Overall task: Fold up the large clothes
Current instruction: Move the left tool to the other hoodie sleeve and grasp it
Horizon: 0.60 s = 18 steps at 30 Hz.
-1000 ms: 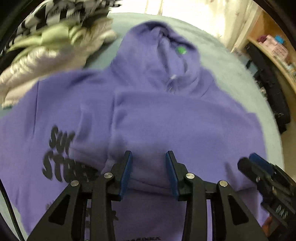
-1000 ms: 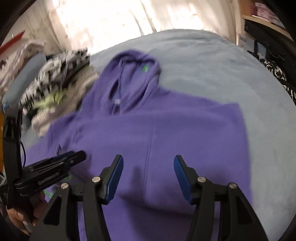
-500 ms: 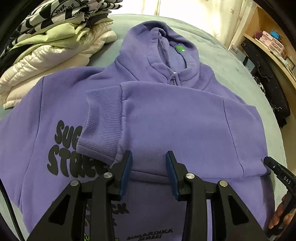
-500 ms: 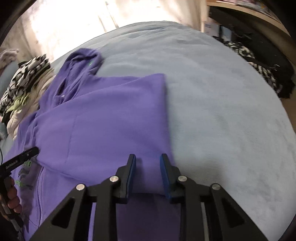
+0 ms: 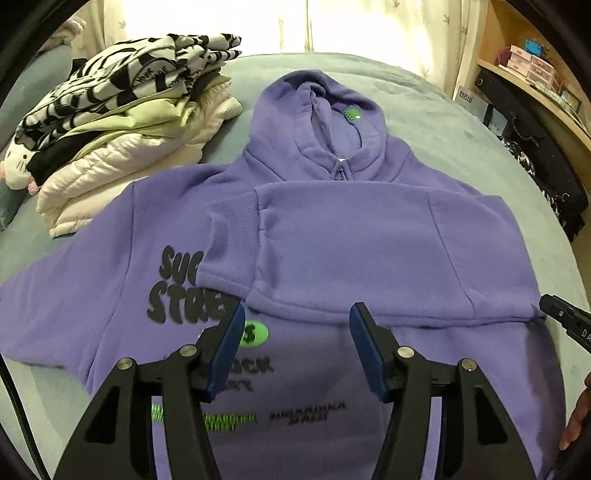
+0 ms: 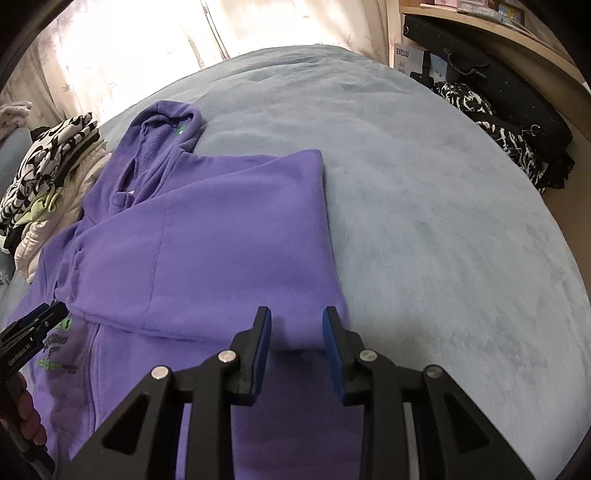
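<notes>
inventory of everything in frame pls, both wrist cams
hoodie: 1, purple with black and green print, flat on the bed, one sleeve folded across the chest
bed cover: 1, pale blue-grey, under everything
folded clothes stack: 1 pile, black-and-white, light green, black, cream, beside the hoodie's shoulder
plush toy: 1, white, at the pile's far edge
curtain: cream, behind the bed
shelf: 1, wood, with pink boxes, beside the bed
dark clothes and bags: black, patterned, between bed and shelf
left gripper: black with blue pads, jaws just opened, nothing between them, above the hoodie's print
right gripper: same build, narrow gap, above the hoodie's side edge, no grip seen
</notes>
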Available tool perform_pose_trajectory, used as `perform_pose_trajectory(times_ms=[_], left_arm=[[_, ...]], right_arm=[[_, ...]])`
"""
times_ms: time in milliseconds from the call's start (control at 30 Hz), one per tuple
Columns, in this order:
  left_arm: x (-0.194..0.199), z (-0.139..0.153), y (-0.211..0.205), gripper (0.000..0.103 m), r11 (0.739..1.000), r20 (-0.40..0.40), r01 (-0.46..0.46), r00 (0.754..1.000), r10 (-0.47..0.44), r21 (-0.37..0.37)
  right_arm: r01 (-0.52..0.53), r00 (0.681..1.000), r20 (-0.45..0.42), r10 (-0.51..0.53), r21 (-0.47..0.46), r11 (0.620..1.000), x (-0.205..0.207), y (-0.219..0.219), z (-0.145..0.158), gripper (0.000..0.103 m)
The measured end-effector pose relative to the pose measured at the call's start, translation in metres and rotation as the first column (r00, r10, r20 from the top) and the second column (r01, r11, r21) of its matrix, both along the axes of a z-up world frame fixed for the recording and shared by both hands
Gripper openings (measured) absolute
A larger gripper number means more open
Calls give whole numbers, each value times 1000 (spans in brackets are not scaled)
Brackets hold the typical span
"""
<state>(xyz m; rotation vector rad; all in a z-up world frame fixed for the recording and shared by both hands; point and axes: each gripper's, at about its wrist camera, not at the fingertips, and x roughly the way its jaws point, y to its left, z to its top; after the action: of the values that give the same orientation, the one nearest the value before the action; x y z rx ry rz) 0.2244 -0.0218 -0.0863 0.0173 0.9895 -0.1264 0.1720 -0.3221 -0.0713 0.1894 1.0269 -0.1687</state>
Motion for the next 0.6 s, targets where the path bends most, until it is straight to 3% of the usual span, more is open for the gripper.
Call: perform_pose_trajectory(times_ms=[233, 300, 600], left_arm=[[-40, 24, 4, 57, 1000, 42, -3, 999, 3, 8], [-52, 30, 6, 57, 1000, 49, -3, 999, 3, 6], [-102, 65, 25, 58, 999, 77, -37, 996, 39, -25]], right_arm=[[-7, 998, 58, 12, -79, 997, -28, 22, 34, 31], [-10, 996, 85, 19, -104, 995, -38, 30, 47, 35], [-40, 985, 164, 61, -129, 991, -79, 63, 88, 38]])
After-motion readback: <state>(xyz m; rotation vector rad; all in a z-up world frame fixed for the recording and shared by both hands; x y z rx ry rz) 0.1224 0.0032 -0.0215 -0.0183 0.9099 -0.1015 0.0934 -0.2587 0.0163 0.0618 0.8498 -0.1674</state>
